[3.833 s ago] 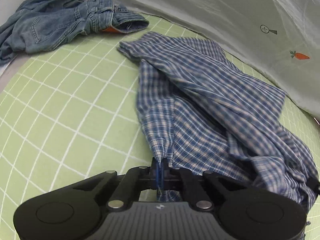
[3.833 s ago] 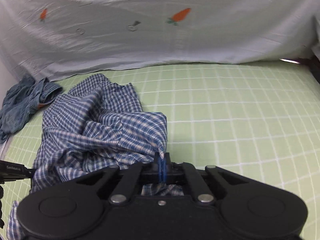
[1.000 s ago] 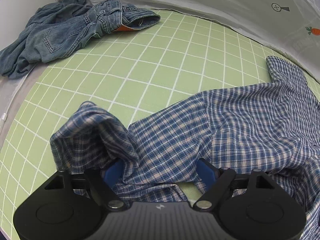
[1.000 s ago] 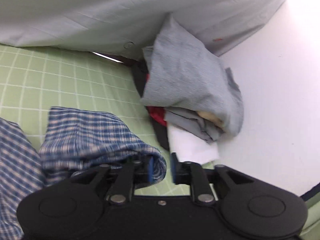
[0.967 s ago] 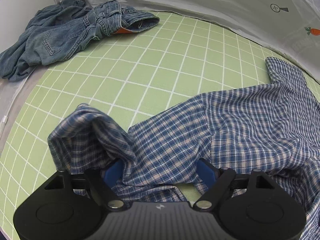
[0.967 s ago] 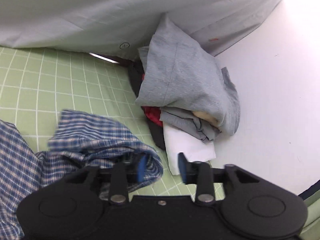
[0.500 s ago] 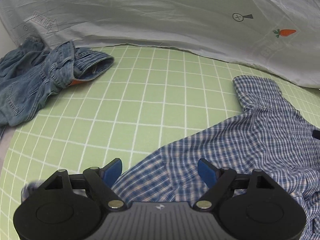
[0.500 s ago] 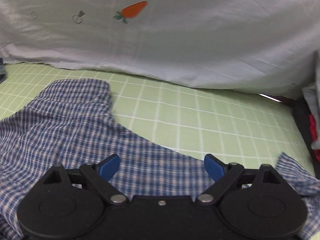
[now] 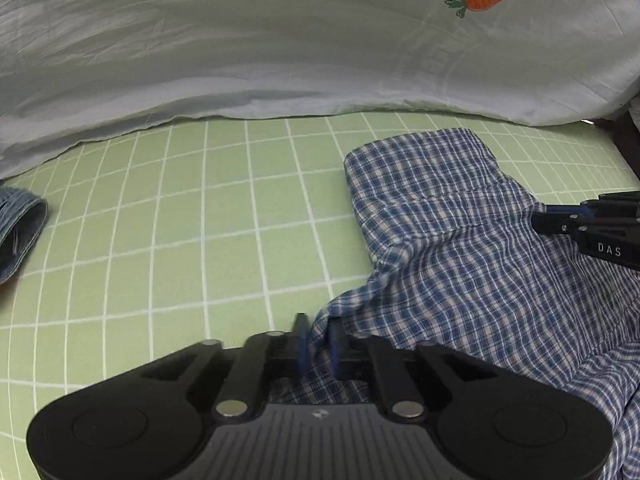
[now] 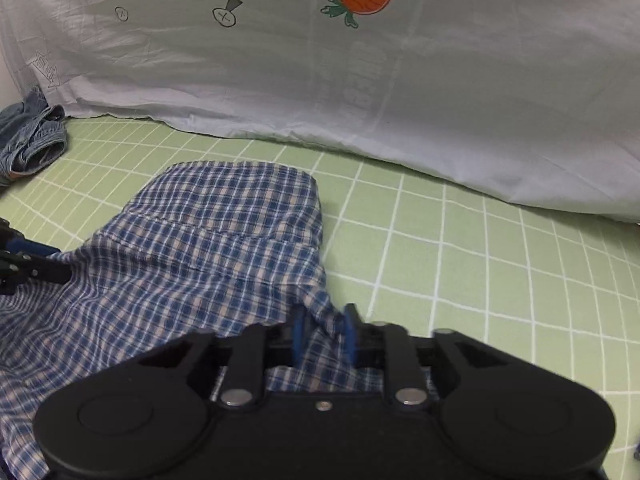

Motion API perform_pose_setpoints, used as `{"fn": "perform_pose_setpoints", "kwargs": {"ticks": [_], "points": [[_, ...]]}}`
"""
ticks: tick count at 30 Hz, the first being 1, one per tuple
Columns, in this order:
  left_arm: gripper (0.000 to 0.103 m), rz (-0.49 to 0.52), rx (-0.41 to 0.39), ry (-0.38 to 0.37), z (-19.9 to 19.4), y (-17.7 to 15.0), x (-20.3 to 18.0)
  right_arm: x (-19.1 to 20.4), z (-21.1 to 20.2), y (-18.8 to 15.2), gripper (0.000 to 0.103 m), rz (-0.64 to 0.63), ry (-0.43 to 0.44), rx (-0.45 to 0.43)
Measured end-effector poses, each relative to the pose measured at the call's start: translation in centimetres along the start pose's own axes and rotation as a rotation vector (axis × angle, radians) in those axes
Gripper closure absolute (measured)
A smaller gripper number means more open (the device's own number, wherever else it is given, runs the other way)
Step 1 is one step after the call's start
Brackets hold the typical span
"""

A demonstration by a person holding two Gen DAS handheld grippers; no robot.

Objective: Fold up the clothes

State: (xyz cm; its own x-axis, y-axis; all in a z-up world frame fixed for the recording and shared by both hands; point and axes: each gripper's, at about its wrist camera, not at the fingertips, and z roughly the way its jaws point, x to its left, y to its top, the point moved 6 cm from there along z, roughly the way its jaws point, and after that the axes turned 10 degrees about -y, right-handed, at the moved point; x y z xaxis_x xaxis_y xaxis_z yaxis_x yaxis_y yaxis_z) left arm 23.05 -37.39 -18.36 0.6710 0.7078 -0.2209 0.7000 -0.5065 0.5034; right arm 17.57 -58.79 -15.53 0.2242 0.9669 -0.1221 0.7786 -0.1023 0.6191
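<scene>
Across the back hung a pale sheet [image 9: 280, 60] printed with carrots, and in front of it lay the green gridded mat [image 9: 180, 240] you were working on. The blue checked shirt [image 9: 460, 248] lay spread over the mat's right half as the left camera saw it, rumpled, its far end bunched into a raised hump and not yet squared into any fold. A heap of jeans [image 10: 32, 148] sat well apart at the mat's far left edge. Your left gripper [image 9: 318, 344] had its fingers nearly together with the shirt's near left edge caught between them; your right gripper [image 10: 323, 334] likewise pinched a ridge of cloth at the shirt's near right edge, with a small gap showing between its pads. From there I would have judged the main risk to be an uneven hold: each grip looked to have only a thin ridge of fabric, so a lift or pull could have let one side slip free and dropped the shirt crooked. You may also have caught one layer on one side and two on the other, which would have twisted the cloth. Pulling the two edges at different rates could have dragged the hump along and set creases into the fold.
</scene>
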Motion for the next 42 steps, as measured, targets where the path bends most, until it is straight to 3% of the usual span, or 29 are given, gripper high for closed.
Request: {"fn": "perform_pose_setpoints", "kwargs": {"ticks": [3,6,8,12,13,16,19,23,26,32,34,35,36,37,42], "points": [[0.102,0.021,-0.042,0.035,1.1,2.6,1.4,0.0,1.6,2.1,0.099,-0.011,-0.047,-0.021],[0.096,-0.010,-0.120,0.095,1.7,7.5,3.6,-1.4,3.5,5.8,0.098,0.062,-0.096,-0.068],[0.090,-0.034,-0.126,0.096,0.7,6.9,3.4,-2.0,3.6,8.3,0.093,0.077,-0.150,-0.104],[0.061,-0.079,-0.113,0.078,-2.0,3.5,2.0,-2.6,0.9,10.6,0.055,0.076,-0.221,-0.177],[0.059,-0.090,-0.110,0.073,-2.7,2.6,1.7,-2.9,-0.3,10.2,0.050,0.089,-0.225,-0.183],[0.059,-0.124,-0.100,0.060,-4.7,0.1,0.7,-4.0,-4.6,6.7,0.041,0.140,-0.231,-0.172],[0.058,-0.157,-0.090,0.046,-6.7,-2.5,-0.4,-4.7,-9.5,0.8,0.032,0.186,-0.253,-0.143],[0.057,-0.198,-0.084,0.010,-9.1,-6.1,-2.2,-5.3,-14.9,-8.3,0.031,0.225,-0.308,-0.049],[0.050,-0.224,-0.088,-0.036,-10.6,-8.9,-4.1,-5.8,-17.9,-14.6,0.031,0.298,-0.331,0.017],[0.050,-0.254,-0.101,-0.111,-13.0,-13.4,-7.6,-6.2,-21.5,-21.9,0.031,0.407,-0.319,0.080],[0.054,-0.239,-0.111,-0.103,-13.2,-14.1,-8.6,-6.2,-22.5,-23.2,0.031,0.397,-0.311,0.081],[0.061,-0.233,-0.111,-0.101,-13.3,-14.6,-9.0,-6.1,-23.0,-23.6,0.031,0.385,-0.309,0.080],[0.085,-0.227,-0.111,-0.105,-13.4,-15.1,-9.4,-6.1,-23.4,-24.0,0.031,0.375,-0.309,0.078],[0.098,-0.226,-0.109,-0.101,-13.5,-15.6,-9.7,-6.1,-23.9,-24.6,0.031,0.366,-0.308,0.077],[0.102,-0.234,-0.121,-0.087,-15.6,-19.5,-10.6,-6.3,-25.2,-26.5,0.031,0.365,-0.299,0.091]]}}
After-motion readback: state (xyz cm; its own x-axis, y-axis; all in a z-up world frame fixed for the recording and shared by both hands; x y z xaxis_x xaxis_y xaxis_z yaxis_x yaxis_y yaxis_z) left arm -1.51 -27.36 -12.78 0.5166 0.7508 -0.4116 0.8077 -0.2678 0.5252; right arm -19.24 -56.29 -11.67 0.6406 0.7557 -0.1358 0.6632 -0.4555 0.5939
